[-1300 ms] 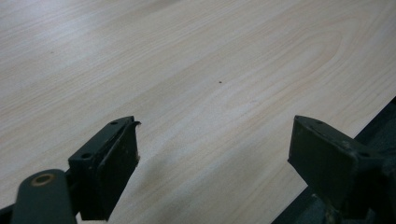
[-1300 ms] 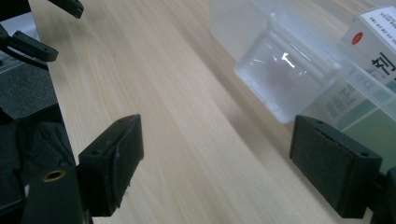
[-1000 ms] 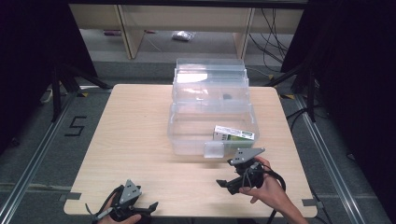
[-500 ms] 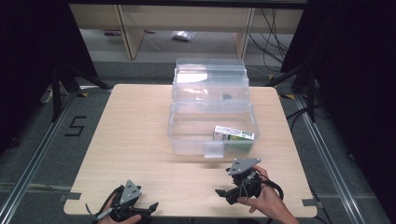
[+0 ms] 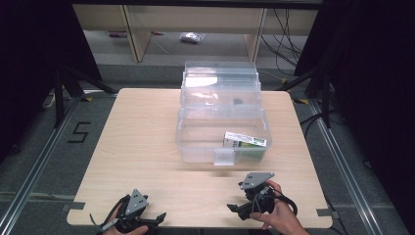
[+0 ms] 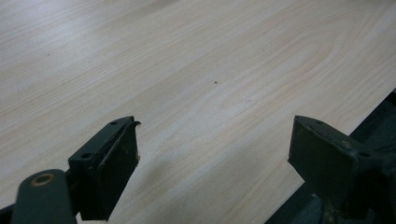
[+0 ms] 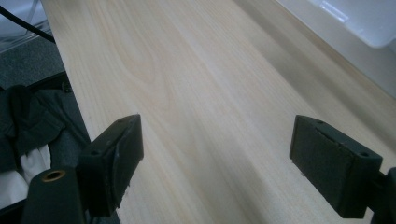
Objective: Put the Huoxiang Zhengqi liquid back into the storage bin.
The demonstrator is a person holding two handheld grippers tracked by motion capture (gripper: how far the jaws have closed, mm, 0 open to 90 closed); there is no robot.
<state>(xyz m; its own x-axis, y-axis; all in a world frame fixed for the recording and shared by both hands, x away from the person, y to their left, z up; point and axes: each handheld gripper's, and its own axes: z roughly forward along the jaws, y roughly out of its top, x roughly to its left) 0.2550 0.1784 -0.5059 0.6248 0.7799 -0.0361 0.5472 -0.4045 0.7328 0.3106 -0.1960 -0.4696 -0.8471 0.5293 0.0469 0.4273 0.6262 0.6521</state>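
The right gripper (image 5: 240,209) sits near the front edge of the table (image 5: 142,142), at about 5 o'clock on the tabletop. A hand (image 5: 279,218) holds it from behind. In the right gripper view (image 7: 217,163) its two black jaws stand wide apart. Nothing is between them, just bare wood. A grey plate with three corners sits on top of it.

The left gripper (image 5: 156,218) is at about 7 o'clock, also near the front edge. A hand (image 5: 122,226) holds this one too. In the left gripper view (image 6: 215,158) its jaws are wide apart as well. They hold nothing, and only the wood shows between them. The table edge runs close by the jaw at the right of that view.

The two grippers are well apart from each other.

Up from the right gripper, toward 12 o'clock, stands a clear plastic box (image 5: 195,142). It is near the right gripper but not touching it. Its lid (image 5: 220,78) is open and leans back at the far side. A small clear flap (image 5: 224,157) hangs at the front wall of the box. Inside, in the front right corner, lies a small green and white packet (image 5: 245,140). A small dark thing (image 5: 238,102) lies farther back in the box; it is too small to tell what it is.

A corner of the clear box (image 7: 355,28) also shows at the top right of the right gripper view.

On the floor left of the table, a "5" (image 5: 78,132) is marked.
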